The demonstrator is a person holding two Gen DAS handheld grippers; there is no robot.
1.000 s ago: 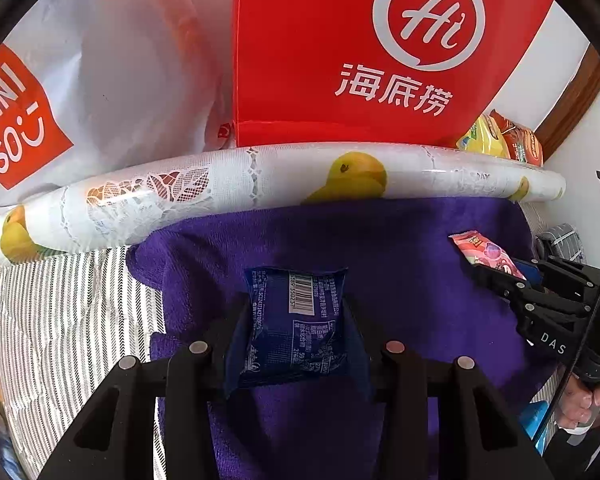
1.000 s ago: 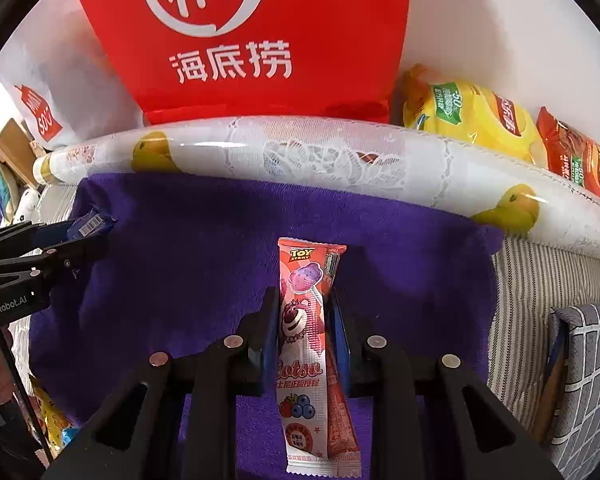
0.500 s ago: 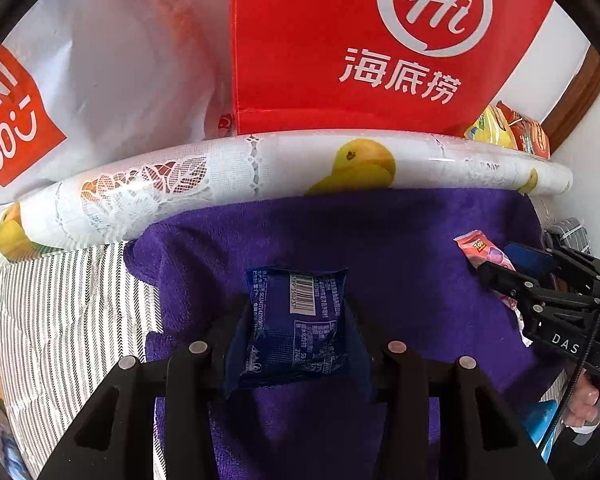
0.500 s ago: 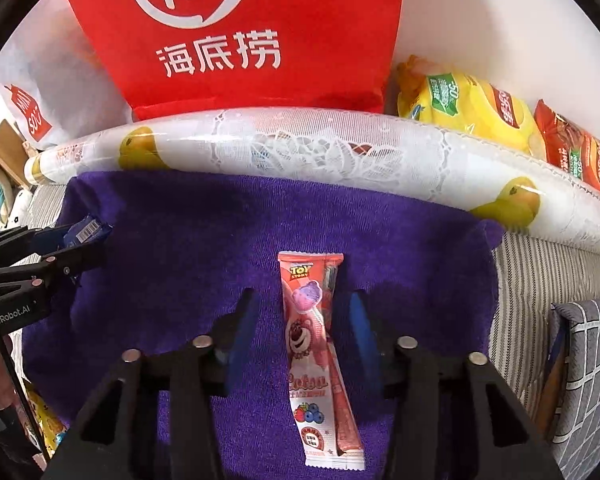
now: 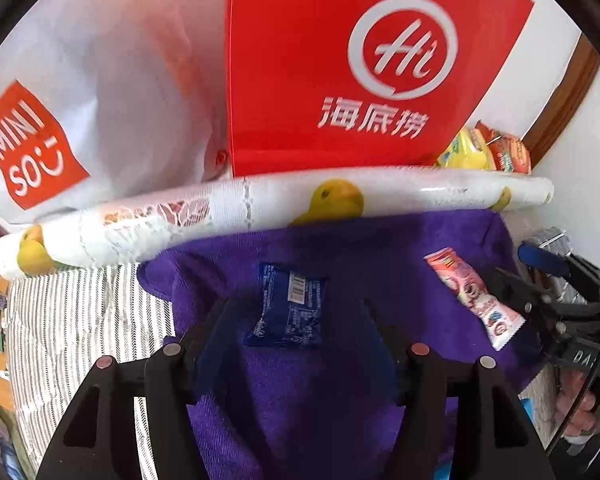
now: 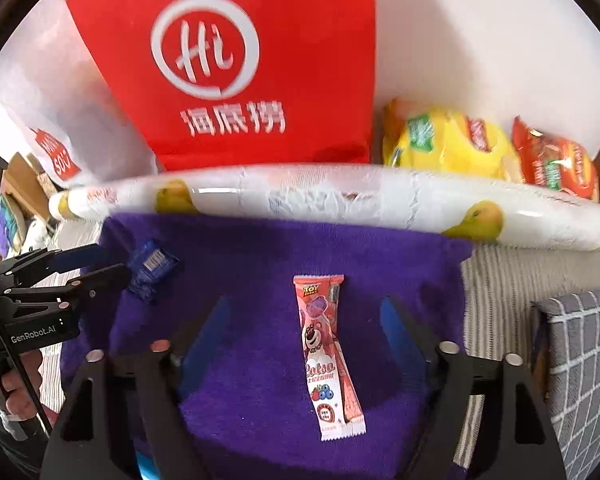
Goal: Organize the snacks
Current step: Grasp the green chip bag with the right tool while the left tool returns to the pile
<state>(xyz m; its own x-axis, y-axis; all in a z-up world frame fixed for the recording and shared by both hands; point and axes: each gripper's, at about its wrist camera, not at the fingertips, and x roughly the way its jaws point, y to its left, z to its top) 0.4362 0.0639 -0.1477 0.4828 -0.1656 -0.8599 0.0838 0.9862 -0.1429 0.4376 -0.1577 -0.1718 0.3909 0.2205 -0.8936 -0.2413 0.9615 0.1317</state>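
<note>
A blue snack packet [image 5: 290, 310] lies on the purple towel [image 5: 380, 264] between the spread fingers of my left gripper [image 5: 294, 320], which is open and not touching it. A long pink Lotso snack stick [image 6: 326, 354] lies on the same towel [image 6: 260, 256] between the wide-open fingers of my right gripper [image 6: 304, 320]. The pink stick also shows in the left wrist view [image 5: 472, 292], just ahead of the right gripper [image 5: 548, 292]. The blue packet shows in the right wrist view [image 6: 150, 264], at the left gripper's tips [image 6: 100, 266].
A rolled duck-print sheet [image 5: 260, 208] lies along the towel's far edge. Behind it stand a red Hi bag [image 5: 360, 68] and a white Miniso bag [image 5: 60, 92]. Yellow [image 6: 448, 144] and orange [image 6: 556, 160] chip bags lean on the wall. A grey checked box [image 6: 580, 360] sits at right.
Both grippers have opened and let go: the right released the pink stick first, then the left released the blue packet. Both snacks now lie on the towel, and both grippers have drawn back slightly.
</note>
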